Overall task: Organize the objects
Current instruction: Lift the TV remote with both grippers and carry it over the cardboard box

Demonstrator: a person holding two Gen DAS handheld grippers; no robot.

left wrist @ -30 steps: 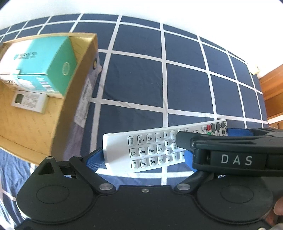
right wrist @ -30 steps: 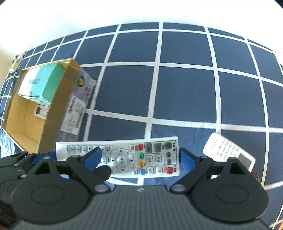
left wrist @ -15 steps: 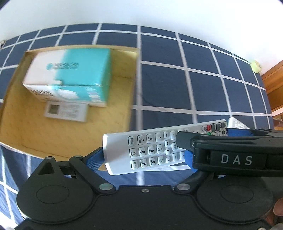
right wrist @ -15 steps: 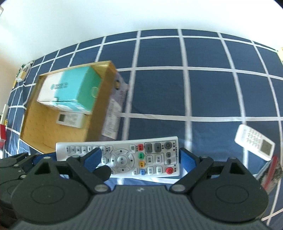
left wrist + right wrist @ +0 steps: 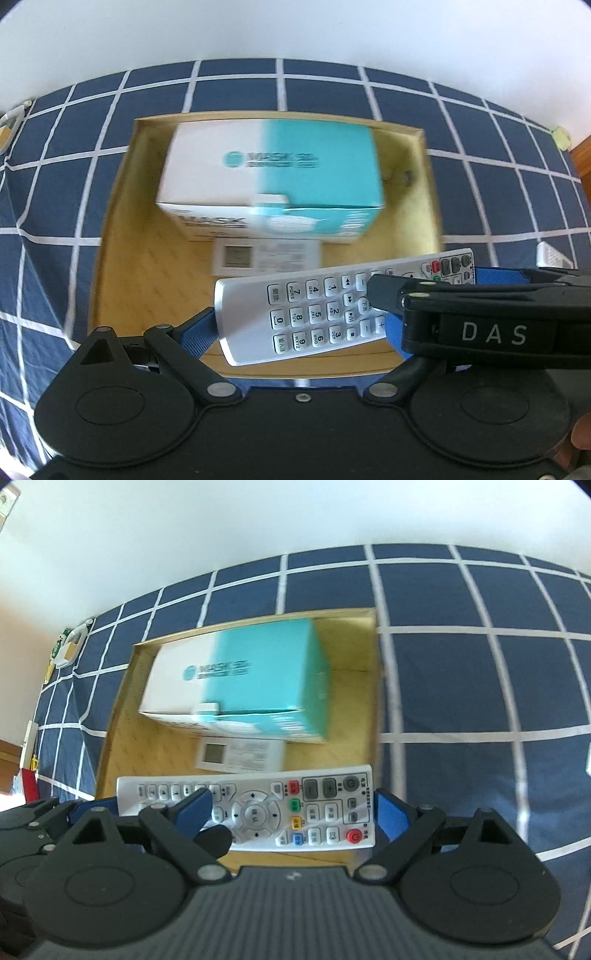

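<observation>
A long white remote [image 5: 314, 314] is held between both grippers, above the near part of an open cardboard box [image 5: 110, 229]. My left gripper [image 5: 295, 328] is shut on its number-key end. My right gripper [image 5: 291, 810] is shut on its other end [image 5: 295, 808] with the coloured buttons. The right gripper's black body crosses the left wrist view at the right. Inside the box [image 5: 369, 686] lie a white-and-teal mask carton [image 5: 273, 184], also in the right wrist view [image 5: 240, 683], and a small white remote with a screen [image 5: 266, 256], also there [image 5: 240, 755].
The box sits on a navy bedcover with white grid lines [image 5: 498, 192]. Another white remote [image 5: 552, 254] lies on the cover right of the box. Small items [image 5: 70, 646] sit at the cover's far left edge by the white wall.
Both grippers have carried the long remote left, from over the bare cover to over the box. The grip has not changed.
</observation>
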